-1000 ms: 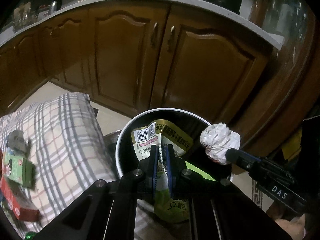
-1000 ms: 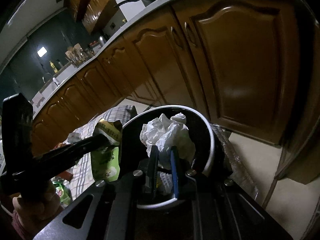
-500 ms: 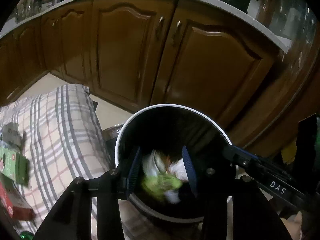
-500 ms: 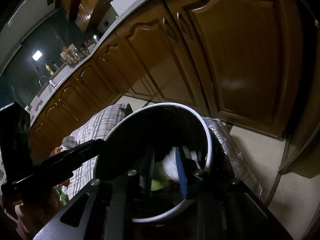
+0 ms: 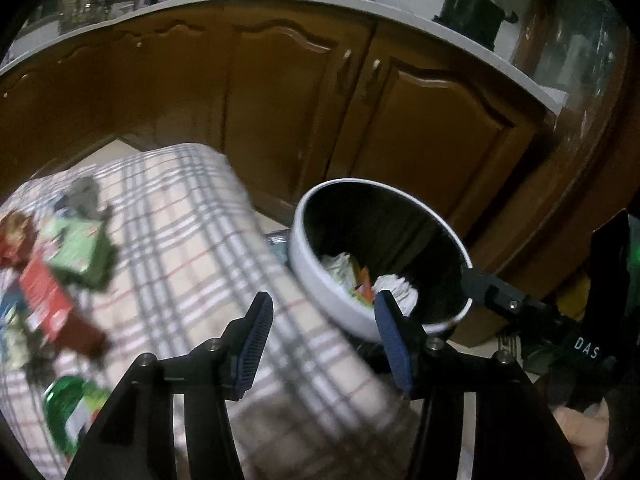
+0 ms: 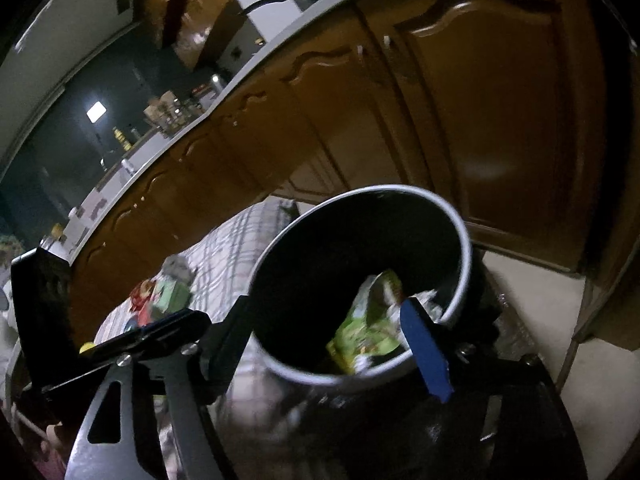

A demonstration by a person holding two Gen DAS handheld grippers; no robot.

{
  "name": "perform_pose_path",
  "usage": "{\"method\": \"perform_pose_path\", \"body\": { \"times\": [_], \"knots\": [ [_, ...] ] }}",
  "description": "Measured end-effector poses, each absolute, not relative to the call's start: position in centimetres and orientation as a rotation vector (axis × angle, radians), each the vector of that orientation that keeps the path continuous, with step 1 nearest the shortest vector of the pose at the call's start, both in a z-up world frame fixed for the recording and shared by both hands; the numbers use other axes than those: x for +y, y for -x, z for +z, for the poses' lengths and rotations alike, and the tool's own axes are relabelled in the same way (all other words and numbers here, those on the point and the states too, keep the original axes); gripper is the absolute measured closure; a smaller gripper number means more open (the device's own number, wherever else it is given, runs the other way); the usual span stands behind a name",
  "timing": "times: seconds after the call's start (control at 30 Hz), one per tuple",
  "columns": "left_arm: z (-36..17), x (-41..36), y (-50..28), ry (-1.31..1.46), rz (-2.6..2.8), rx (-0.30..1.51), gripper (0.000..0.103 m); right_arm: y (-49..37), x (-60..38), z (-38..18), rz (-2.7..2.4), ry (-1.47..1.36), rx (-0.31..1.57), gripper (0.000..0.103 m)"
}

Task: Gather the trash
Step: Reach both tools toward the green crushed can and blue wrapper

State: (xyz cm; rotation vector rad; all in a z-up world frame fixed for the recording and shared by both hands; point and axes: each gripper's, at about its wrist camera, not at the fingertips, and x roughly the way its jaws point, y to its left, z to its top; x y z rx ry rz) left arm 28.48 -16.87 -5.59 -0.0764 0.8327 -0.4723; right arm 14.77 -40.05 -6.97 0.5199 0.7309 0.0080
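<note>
A round white-rimmed trash bin point(image 5: 316, 276) with a black inside stands on the floor by the cabinets; it also shows in the right wrist view point(image 6: 460, 224). Inside lie crumpled white paper point(image 5: 394, 286) and a green snack wrapper point(image 6: 368, 332). My left gripper point(image 5: 324, 344) is open and empty, over the edge of the plaid cloth point(image 5: 188, 220) left of the bin. My right gripper point(image 6: 332, 344) is open and empty at the bin's near rim. On the cloth lie more trash: a green carton point(image 5: 76, 248), a red box point(image 5: 48, 300) and a green can point(image 5: 68, 412).
Brown wooden cabinet doors point(image 5: 432, 128) run behind the bin under a grey countertop point(image 5: 460, 40) with a black pot point(image 5: 472, 12). Beige floor tiles point(image 6: 532, 300) lie right of the bin. The right gripper's body point(image 5: 520, 304) reaches in from the right in the left wrist view.
Both grippers opened and dropped the green wrapper and the paper ball into the bin. The left gripper then swung left over the plaid cloth; the right one drew back a little.
</note>
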Motion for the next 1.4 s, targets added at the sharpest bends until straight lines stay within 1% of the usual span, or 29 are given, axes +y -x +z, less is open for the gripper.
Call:
{"method": "perform_pose_path", "body": {
  "times": [0.27,0.87,1.23,1.4],
  "knots": [
    [-4.6,-10.5,-24.8,0.132,-0.419,0.815,0.048,-13.4,-35.7,-6.7,0.076,-0.503,0.74,0.023],
    [-3.3,1.9,-18.2,0.246,-0.234,0.775,0.047,-13.8,-23.6,-7.0,0.307,-0.378,0.806,0.023],
    [-3.7,5.3,-18.7,0.271,-0.164,0.78,0.047,-16.3,-20.2,-8.1,0.436,-0.393,0.864,0.023],
    [-4.1,5.6,-20.5,0.252,-0.159,0.777,0.047,-18.5,-19.5,-8.9,0.473,-0.407,0.898,0.023]
  ]
}}
